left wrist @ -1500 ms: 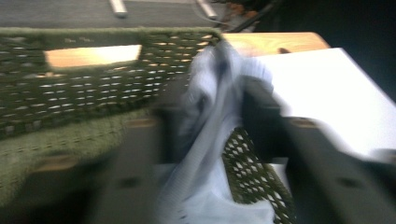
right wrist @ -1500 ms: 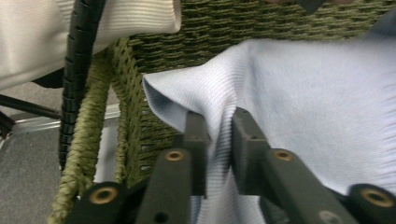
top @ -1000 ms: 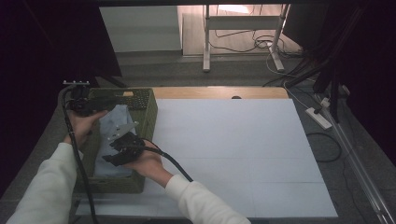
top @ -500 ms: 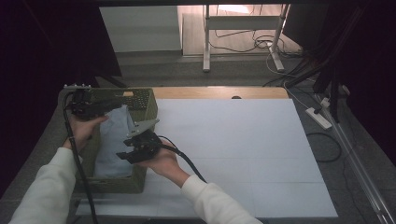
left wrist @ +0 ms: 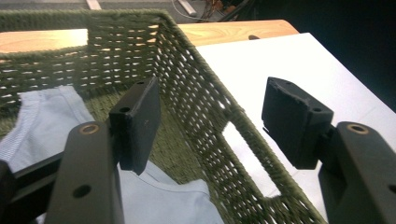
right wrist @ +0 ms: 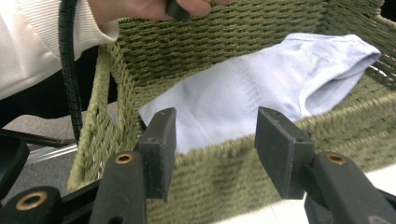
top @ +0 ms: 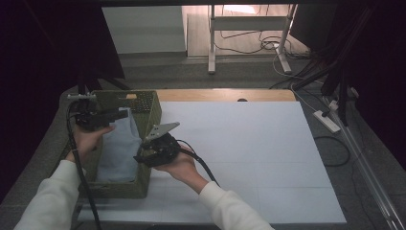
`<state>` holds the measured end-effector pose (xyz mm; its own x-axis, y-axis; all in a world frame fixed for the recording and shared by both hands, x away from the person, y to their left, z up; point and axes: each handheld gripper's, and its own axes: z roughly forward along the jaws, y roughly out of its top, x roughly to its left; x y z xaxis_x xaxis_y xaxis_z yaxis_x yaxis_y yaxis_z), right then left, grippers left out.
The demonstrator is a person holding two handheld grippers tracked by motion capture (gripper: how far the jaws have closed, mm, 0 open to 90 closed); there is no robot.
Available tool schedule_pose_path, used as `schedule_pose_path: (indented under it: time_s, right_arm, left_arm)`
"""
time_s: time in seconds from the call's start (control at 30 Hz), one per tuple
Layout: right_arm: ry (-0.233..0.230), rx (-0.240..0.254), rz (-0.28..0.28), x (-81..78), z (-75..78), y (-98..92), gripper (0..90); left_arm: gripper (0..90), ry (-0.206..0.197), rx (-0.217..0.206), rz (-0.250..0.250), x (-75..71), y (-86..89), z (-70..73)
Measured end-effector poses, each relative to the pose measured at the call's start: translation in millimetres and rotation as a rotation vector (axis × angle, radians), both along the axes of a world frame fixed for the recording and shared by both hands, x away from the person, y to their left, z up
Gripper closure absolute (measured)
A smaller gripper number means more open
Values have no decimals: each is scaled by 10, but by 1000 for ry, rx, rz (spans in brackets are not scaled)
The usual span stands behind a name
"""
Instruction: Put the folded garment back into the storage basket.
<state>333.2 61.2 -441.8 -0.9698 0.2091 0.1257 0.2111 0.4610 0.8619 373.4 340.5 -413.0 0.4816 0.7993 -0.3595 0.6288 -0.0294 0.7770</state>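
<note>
Landmark: green woven basket [top: 143, 143], at the left edge of the white worktop [top: 249, 158].

Right gripper [top: 143, 154] sits just outside the basket's near right wall, fingers [right wrist: 156, 149] spread, nothing between them; in the right gripper view they face the rim. Inside the basket lies the pale blue garment [top: 117, 148], flat on the floor, one end running toward the far wall. Left gripper [top: 122, 115] hangs over the far end of the basket; its fingers [left wrist: 137, 123] have just been closing a little but stand spread, straddling the basket's right wall with no cloth between them.

Judged step: taking hold of the garment to lift it out. To do it well, bring each gripper inside the walls before closing, pinch a single fold at opposite ends, and lift straight up so that the cloth clears the rim.

In the way: the basket wall and its handle cut-out [left wrist: 247, 154], which the fingers could snag. Beyond the basket: bare worktop, then a power strip [top: 327, 120] and cables [top: 268, 45] on the floor.
</note>
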Motion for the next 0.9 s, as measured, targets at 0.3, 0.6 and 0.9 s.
schedule_pose_path:
  time_s: [0.3,0.6,0.9]
  right_arm:
    - [2,-1,-28,-1,-21,-223,481]
    - [3,-7,-65,-22,-29,-518,481]
    - [5,-11,-108,-21,-35,-807,481]
  left_arm:
    - [374,-10,-9,-19,-152,-128,-27]
    - [374,-15,-18,-48,-283,-286,-11]
    - [375,-26,-32,-62,-373,-394,-34]
